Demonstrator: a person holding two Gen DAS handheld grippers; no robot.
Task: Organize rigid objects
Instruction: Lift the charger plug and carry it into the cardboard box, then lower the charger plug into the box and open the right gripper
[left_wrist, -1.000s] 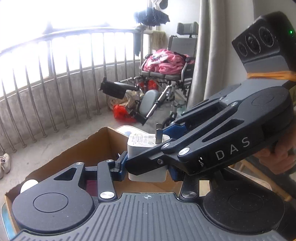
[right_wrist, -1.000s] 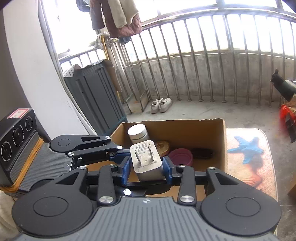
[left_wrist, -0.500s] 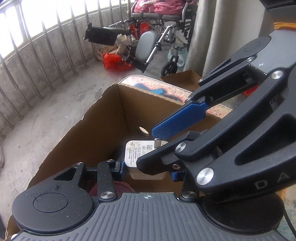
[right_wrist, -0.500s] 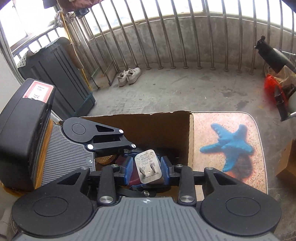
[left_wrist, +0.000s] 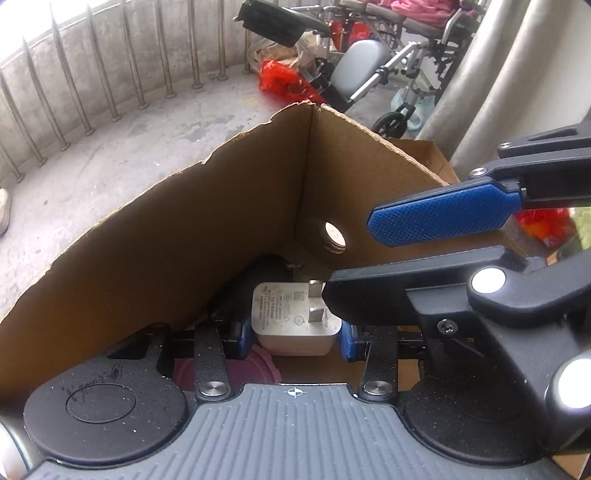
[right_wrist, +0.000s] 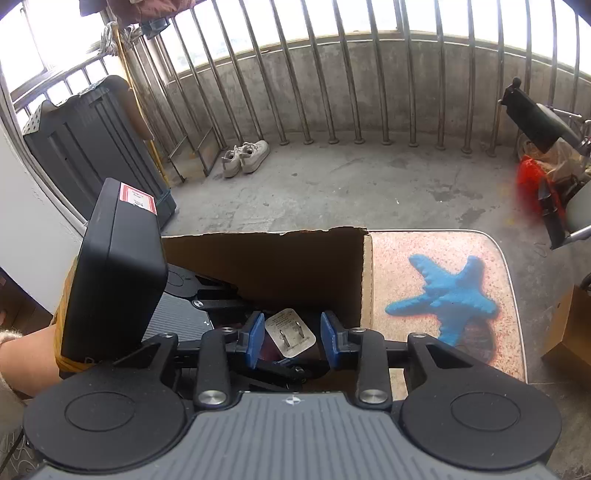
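A white plug charger (left_wrist: 295, 320) with two metal prongs is deep inside the cardboard box (left_wrist: 184, 221). My left gripper (left_wrist: 293, 341) is shut on the charger, its blue pads against both sides. My right gripper (right_wrist: 291, 341) is open just above the charger (right_wrist: 290, 332), its blue pads clear of the charger on each side. In the left wrist view one blue pad of the right gripper (left_wrist: 443, 212) crosses from the right, over the box.
A pink round lid (left_wrist: 251, 369) and a black object (left_wrist: 258, 277) lie in the box. The box stands on a table with a blue starfish print (right_wrist: 450, 291). Balcony railing, shoes (right_wrist: 245, 157), a dark suitcase (right_wrist: 92, 140) and a wheelchair (left_wrist: 362, 62) surround it.
Both grippers went down into the box with the charger. The right gripper opened and let go of it; the left gripper now holds it alone.
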